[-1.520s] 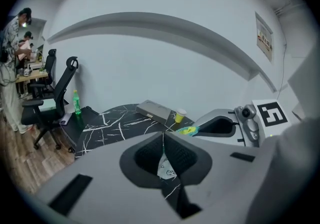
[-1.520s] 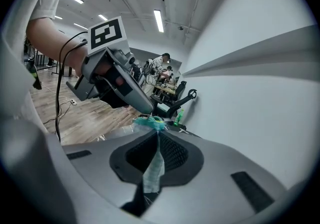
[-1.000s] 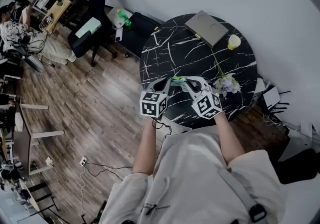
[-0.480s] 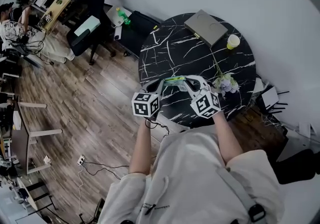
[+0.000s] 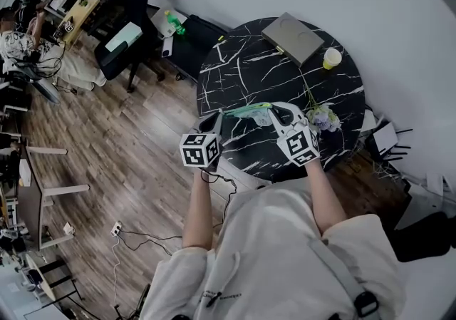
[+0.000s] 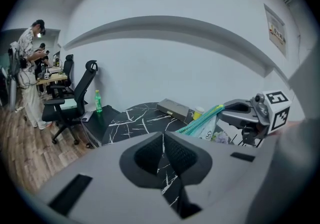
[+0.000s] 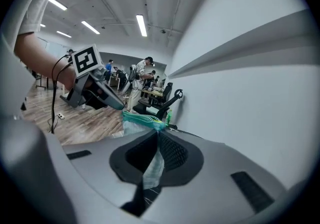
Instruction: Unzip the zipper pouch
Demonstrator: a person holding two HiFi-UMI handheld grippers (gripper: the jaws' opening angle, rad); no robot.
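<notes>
- Head view: the zipper pouch point(image 5: 246, 110) hangs stretched between the left tongs point(image 5: 218, 117) and the right tongs point(image 5: 273, 107), above the black marbled surface point(image 5: 242, 69).
- Left gripper view: the left tongs point(image 6: 162, 137) are pressed together at the end of the zipper pouch point(image 6: 205, 120). Its teal zipper edge runs from their tips to the right tongs point(image 6: 223, 113).
- Right gripper view: the right tongs point(image 7: 157, 135) are clamped on the zipper pouch point(image 7: 151, 165). Its fabric shows between them and runs ahead towards the left tongs point(image 7: 118, 106).

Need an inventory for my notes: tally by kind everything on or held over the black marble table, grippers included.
Zipper pouch: 1
Grey box: 1
Yellow cup: 1
Flower bunch: 1
Grippers: 2 (left hand-held gripper, right hand-held gripper)
Total: 6
</notes>
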